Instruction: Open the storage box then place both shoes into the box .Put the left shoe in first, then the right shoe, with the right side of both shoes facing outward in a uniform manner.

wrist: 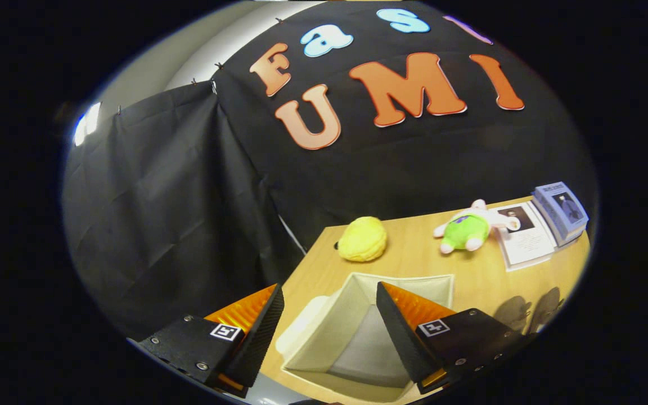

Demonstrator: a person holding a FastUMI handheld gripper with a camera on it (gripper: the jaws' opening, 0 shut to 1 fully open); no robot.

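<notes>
Your gripper (pixel 329 306) hangs over the open storage box (pixel 408 281) with its fingers spread wide and nothing between them, so the box's mouth is free to enter. Beyond the box on the wooden table (pixel 414 256) sit a yellow plush toy (pixel 362 239) and a green plush toy (pixel 466 229), with bare table between them. Booklets (pixel 560 211) crowd the far right corner.
</notes>
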